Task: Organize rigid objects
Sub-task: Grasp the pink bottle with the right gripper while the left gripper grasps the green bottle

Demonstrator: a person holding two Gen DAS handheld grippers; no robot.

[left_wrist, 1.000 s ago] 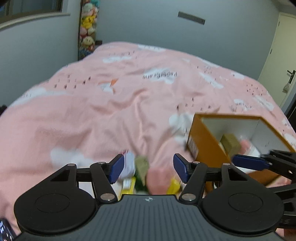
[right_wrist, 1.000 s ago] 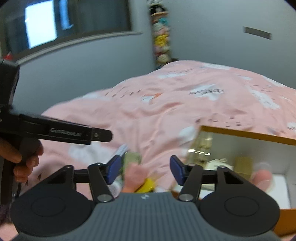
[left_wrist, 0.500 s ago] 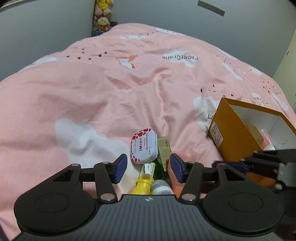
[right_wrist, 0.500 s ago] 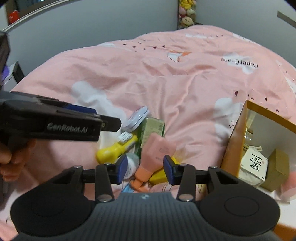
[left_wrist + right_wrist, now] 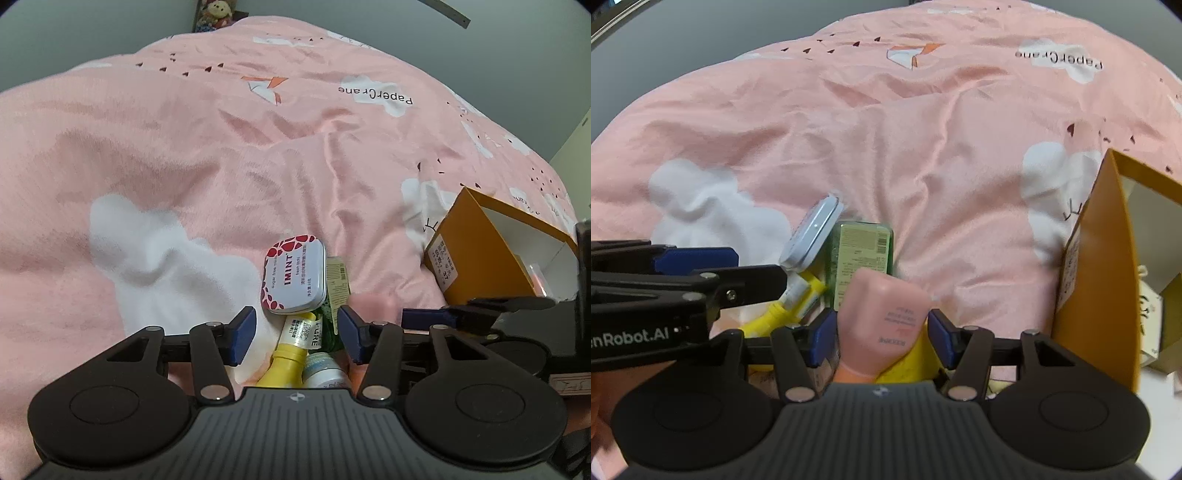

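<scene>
A pile of small items lies on the pink bedspread. In the left wrist view a white IMINT tin (image 5: 295, 273) with red spots rests above a yellow tube (image 5: 291, 350), a green box (image 5: 330, 325) and a white jar (image 5: 323, 374). My left gripper (image 5: 297, 334) is open, its fingers either side of the yellow tube. In the right wrist view a pink tube (image 5: 882, 325) lies between the open fingers of my right gripper (image 5: 882, 338), not clamped. The green box (image 5: 860, 254), the tin (image 5: 814, 230) and the yellow tube (image 5: 786, 306) lie beyond. An orange box (image 5: 1097, 280) stands at the right.
The orange box (image 5: 476, 254) has a white inside and holds several small cartons (image 5: 1152, 314). My left gripper's fingers (image 5: 694, 258) cross the left of the right wrist view. My right gripper's finger (image 5: 428, 317) shows at the left wrist view's right. Plush toys (image 5: 216, 11) stand by the far wall.
Both grippers have dropped down and closer to the pile. The pink tube now sits between the right gripper's fingers, and the yellow tube between the left's.
</scene>
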